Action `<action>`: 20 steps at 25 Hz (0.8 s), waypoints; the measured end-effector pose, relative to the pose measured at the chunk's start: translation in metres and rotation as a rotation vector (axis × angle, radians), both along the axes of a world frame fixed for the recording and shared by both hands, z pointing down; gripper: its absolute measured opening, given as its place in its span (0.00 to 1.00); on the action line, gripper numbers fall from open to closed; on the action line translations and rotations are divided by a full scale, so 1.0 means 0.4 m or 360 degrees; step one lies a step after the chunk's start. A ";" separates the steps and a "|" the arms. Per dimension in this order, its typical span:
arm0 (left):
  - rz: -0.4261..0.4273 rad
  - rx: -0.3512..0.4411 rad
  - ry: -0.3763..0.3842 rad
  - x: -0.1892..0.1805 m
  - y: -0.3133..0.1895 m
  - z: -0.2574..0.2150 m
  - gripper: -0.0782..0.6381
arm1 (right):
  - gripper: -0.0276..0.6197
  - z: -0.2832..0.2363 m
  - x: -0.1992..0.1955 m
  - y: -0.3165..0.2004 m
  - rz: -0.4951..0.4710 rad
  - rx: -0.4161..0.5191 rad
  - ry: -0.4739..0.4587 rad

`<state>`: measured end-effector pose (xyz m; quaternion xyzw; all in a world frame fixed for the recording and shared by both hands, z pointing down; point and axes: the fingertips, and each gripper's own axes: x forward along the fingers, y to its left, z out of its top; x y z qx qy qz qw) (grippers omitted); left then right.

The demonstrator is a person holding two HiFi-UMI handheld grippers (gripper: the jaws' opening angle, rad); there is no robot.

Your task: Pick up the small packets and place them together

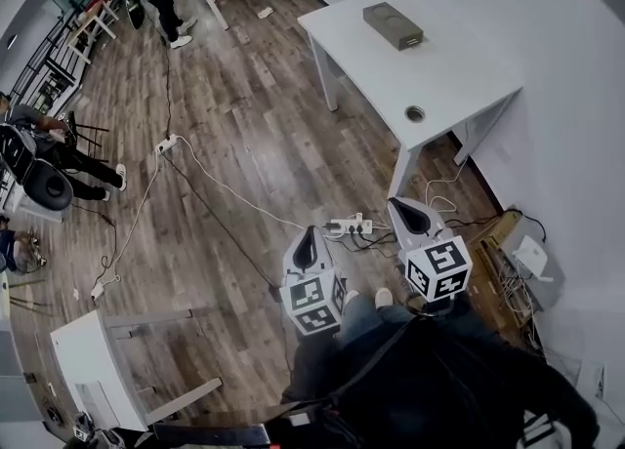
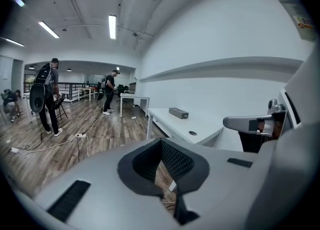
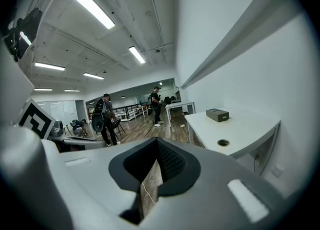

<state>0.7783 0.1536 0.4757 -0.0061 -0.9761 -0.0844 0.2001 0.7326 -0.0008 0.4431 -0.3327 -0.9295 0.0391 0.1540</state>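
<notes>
At six o'clock from the table (image 1: 439, 71), the left gripper (image 1: 312, 233) and right gripper (image 1: 397, 205) hang closed and empty, apparently just being carried, with no packets in sight.

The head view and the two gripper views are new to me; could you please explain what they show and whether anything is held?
A person holds a two-jaw tool in each hand. The head view looks down from their head: left gripper, right gripper, both over the wooden floor. Each gripper view looks along its own jaws; both pairs stand together, with nothing between them. The white table bears only a grey box; no packets are in sight.
</notes>
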 end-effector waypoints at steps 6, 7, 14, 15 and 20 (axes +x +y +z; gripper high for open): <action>-0.0075 0.0036 0.0042 0.002 0.014 0.042 0.11 | 0.03 0.032 -0.026 0.028 -0.0072 0.0021 0.0036; -0.0078 0.0039 0.0044 -0.007 0.019 0.044 0.11 | 0.03 0.032 -0.034 0.038 -0.0083 0.0022 0.0038; -0.0051 0.0043 0.0036 -0.141 0.093 0.051 0.11 | 0.03 0.039 -0.157 0.137 -0.0087 0.0015 0.0036; -0.0053 0.0047 0.0033 -0.171 0.111 0.047 0.11 | 0.03 0.037 -0.184 0.157 -0.0089 0.0012 0.0042; -0.0049 0.0020 -0.0007 -0.324 0.221 0.007 0.11 | 0.03 0.004 -0.332 0.258 -0.0101 0.0029 -0.0008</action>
